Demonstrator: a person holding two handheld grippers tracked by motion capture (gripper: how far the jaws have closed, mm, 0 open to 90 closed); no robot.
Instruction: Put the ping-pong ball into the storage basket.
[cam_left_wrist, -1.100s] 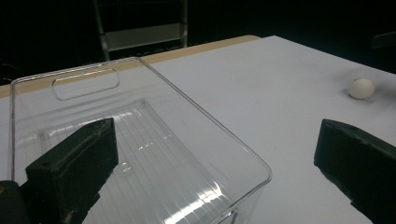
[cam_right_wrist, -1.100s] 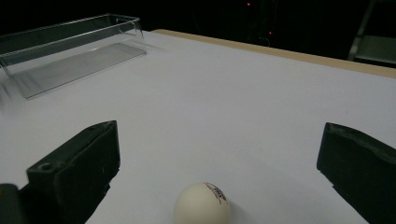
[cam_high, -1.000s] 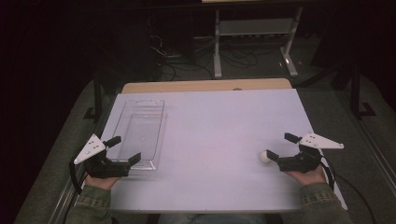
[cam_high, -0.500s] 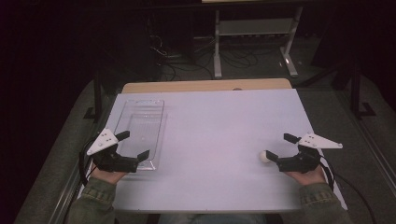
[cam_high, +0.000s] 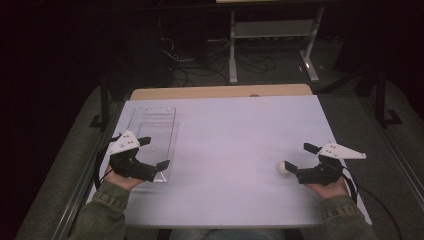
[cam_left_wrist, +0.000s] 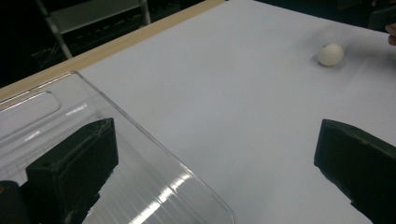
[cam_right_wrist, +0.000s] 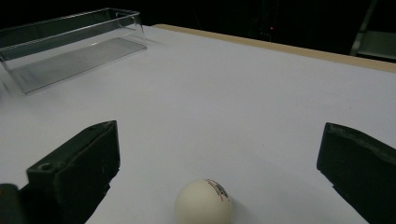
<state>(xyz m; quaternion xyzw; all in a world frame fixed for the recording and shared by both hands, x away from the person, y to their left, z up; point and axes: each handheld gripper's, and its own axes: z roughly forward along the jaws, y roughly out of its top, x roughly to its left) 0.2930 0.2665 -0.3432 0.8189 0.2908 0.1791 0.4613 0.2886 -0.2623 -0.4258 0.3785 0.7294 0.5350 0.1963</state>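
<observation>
Right gripper view shows red print on the ball (cam_right_wrist: 203, 201); both grippers' fingers gape empty.

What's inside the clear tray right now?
Nothing shows inside the clear tray: its bare bottom is visible through the walls. The left gripper is open with one jaw over its near corner, covering a little. The white ball lies on the table between the open right gripper's jaws.

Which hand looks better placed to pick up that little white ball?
The right one, most likely. The right gripper has its jaws spread with the white ball lying between them, just ahead. The left gripper sits across the table at the clear tray, far from the ball.
</observation>
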